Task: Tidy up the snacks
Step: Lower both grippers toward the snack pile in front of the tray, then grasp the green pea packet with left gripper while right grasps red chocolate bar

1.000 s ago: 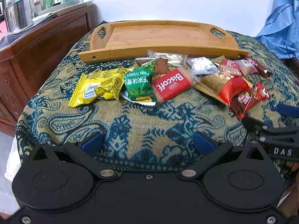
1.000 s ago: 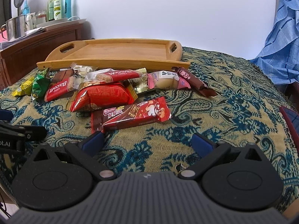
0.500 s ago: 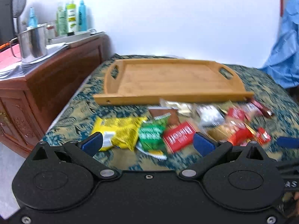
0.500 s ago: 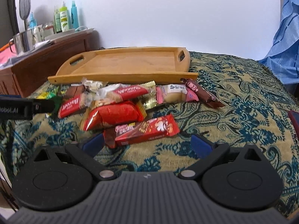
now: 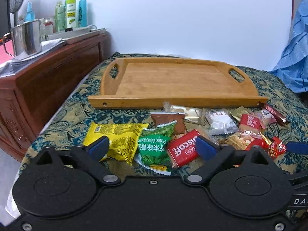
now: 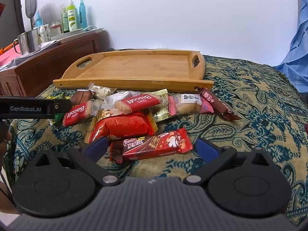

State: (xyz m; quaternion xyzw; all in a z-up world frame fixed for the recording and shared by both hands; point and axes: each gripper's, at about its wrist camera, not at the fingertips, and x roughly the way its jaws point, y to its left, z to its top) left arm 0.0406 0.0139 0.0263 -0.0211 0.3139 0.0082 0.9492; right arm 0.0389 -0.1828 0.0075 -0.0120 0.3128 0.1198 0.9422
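Note:
A pile of snack packets lies on the patterned cloth in front of an empty wooden tray (image 5: 173, 80), which also shows in the right wrist view (image 6: 134, 69). My left gripper (image 5: 153, 148) is open above a yellow packet (image 5: 119, 136), a green pea packet (image 5: 154, 146) and a red Biscoff packet (image 5: 182, 150). My right gripper (image 6: 152, 148) is open, its fingers on either side of a red-brown wafer bar (image 6: 154, 146). Behind it lie a red foil packet (image 6: 125, 127), another Biscoff packet (image 6: 138, 102), a pink packet (image 6: 188, 104) and a brown bar (image 6: 217, 104).
A dark wooden cabinet (image 5: 48, 77) stands left of the bed, with a steel mug (image 5: 26, 38) and bottles (image 5: 71, 13) on top. Blue checked cloth (image 5: 294, 57) hangs at the right. The left gripper's finger (image 6: 34, 107) shows at the left of the right wrist view.
Both grippers have risen and moved forward over the snacks. The left now hangs over the yellow, green and Biscoff packets; the right now straddles the wafer bar. Both stay open.

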